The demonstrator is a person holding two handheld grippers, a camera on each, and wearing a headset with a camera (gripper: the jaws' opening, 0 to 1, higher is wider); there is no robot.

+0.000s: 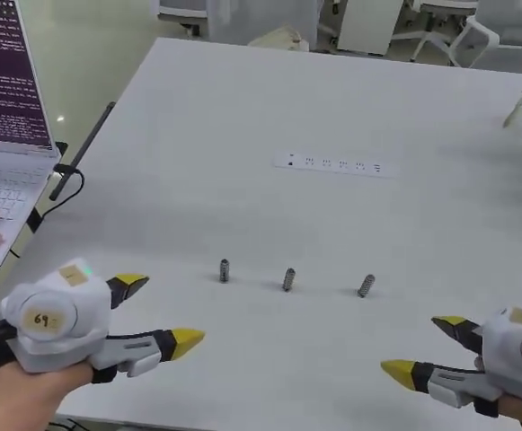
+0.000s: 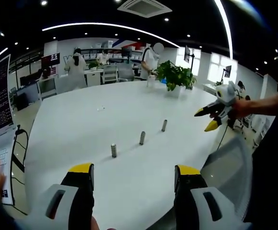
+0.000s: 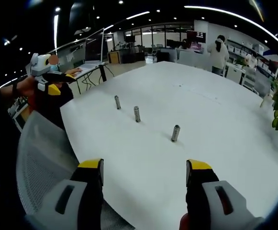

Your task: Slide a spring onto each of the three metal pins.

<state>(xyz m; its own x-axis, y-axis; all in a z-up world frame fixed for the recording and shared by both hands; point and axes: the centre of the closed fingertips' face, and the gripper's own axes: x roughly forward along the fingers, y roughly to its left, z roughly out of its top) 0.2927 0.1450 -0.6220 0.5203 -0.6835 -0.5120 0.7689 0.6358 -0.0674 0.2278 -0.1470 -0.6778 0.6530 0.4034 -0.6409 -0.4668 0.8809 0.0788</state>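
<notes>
Three short metal pins stand in a row on the white table, each wrapped in a spring: the left one, the middle one and the right one. They also appear in the left gripper view and the right gripper view. My left gripper is open at the near left, empty. My right gripper is open at the near right, empty. Both sit nearer to me than the pins.
An open laptop sits at the table's left edge with a hand on its keys. A black cable lies beside it. A white power strip lies mid-table. A potted plant stands at the far side. A mesh chair is near me.
</notes>
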